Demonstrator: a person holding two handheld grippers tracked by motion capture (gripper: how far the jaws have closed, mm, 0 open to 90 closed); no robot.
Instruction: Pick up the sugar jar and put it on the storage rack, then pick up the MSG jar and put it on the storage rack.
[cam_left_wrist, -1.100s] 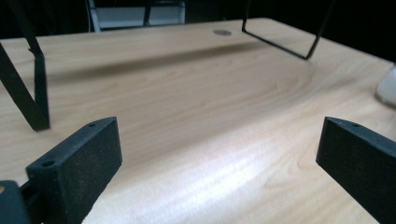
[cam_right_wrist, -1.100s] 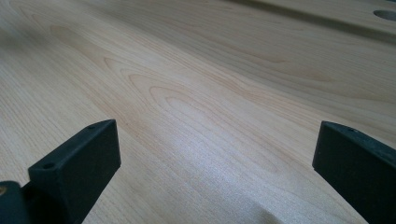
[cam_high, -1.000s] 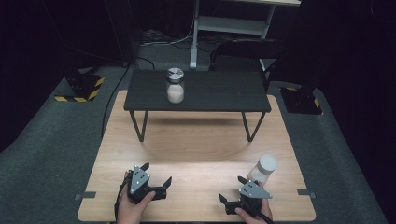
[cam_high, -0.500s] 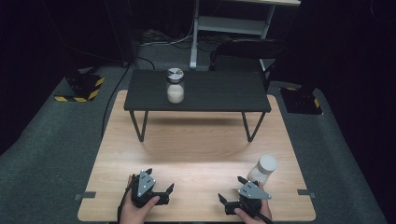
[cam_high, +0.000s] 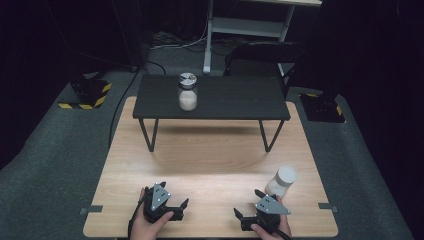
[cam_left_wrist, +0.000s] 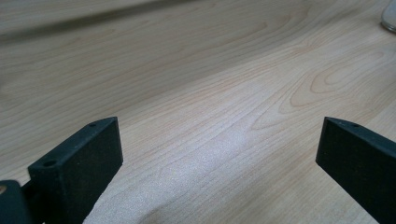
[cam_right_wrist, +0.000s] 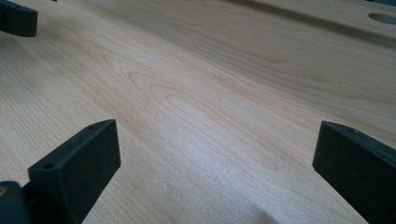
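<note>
Both grippers rest low over the near edge of a light wooden table (cam_high: 210, 165). My left gripper (cam_high: 181, 209) is open, its jaws pointing right across the bare wood (cam_left_wrist: 219, 135). My right gripper (cam_high: 248, 204) is also open, jaws spread wide over empty wood (cam_right_wrist: 217, 135) and pointing left and forward. Just right of and beyond the right gripper stands a small jar with a white lid (cam_high: 282, 181), untouched; its edge shows at the far corner of the left gripper view (cam_left_wrist: 390, 14). A glass jar with a metal lid (cam_high: 187, 92) stands on a low black table (cam_high: 240, 100) at the back.
The black table's thin legs (cam_high: 149, 134) stand on the far part of the wooden top. Around it lies grey carpet, with yellow-and-black striped blocks (cam_high: 87, 97) to the left and right. The left gripper's jaw (cam_right_wrist: 16, 18) shows far off in the right gripper view.
My left gripper has slid a little nearer to the table's front edge and to the right. The right gripper and both jars have stayed put.
</note>
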